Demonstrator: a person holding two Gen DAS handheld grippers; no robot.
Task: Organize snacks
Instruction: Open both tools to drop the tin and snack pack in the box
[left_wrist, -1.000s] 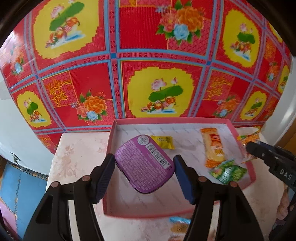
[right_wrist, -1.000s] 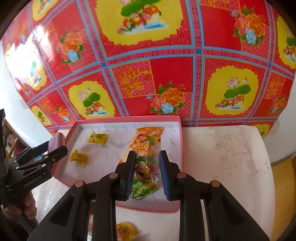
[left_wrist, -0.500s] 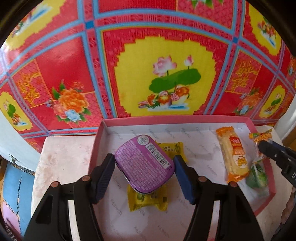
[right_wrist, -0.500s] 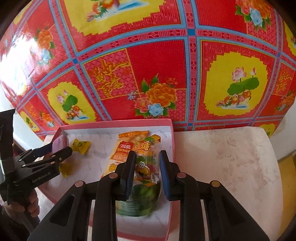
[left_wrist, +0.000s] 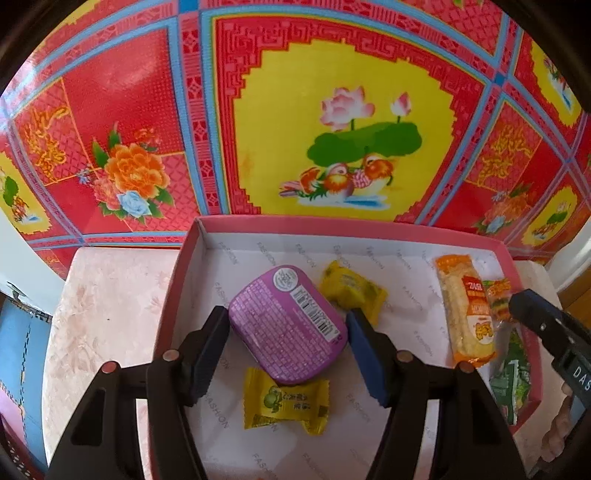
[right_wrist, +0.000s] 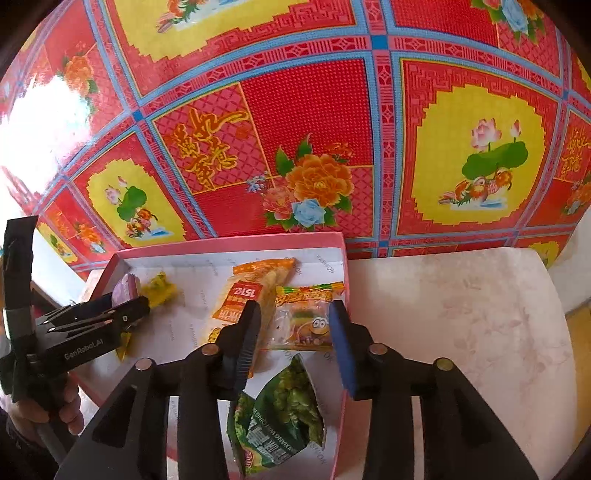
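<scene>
My left gripper (left_wrist: 288, 317) is shut on a purple tin (left_wrist: 288, 325), held tilted above the white floor of the pink box (left_wrist: 332, 221). One yellow candy (left_wrist: 284, 406) lies just below the tin and another (left_wrist: 351, 291) behind it. My right gripper (right_wrist: 294, 310) is opening. A clear gummy packet with an orange top (right_wrist: 303, 321) lies between its pads in the box's right end (right_wrist: 229, 243), and the pads are not pressing it. Nearer the camera lies a green packet (right_wrist: 280, 417), and an orange cracker bar (right_wrist: 243, 295) sits to the left.
The box sits on a pale floral tabletop (right_wrist: 461, 332), against a red and yellow patterned wall covering (left_wrist: 332, 129). The right gripper (left_wrist: 543, 332) shows at the left wrist view's right edge. The left gripper (right_wrist: 99, 321) and a person's hand (right_wrist: 44, 410) show at the right wrist view's left.
The left gripper came forward and down over the box with the tin. The right gripper's jaws widened and let go of the gummy packet, which now lies in the box.
</scene>
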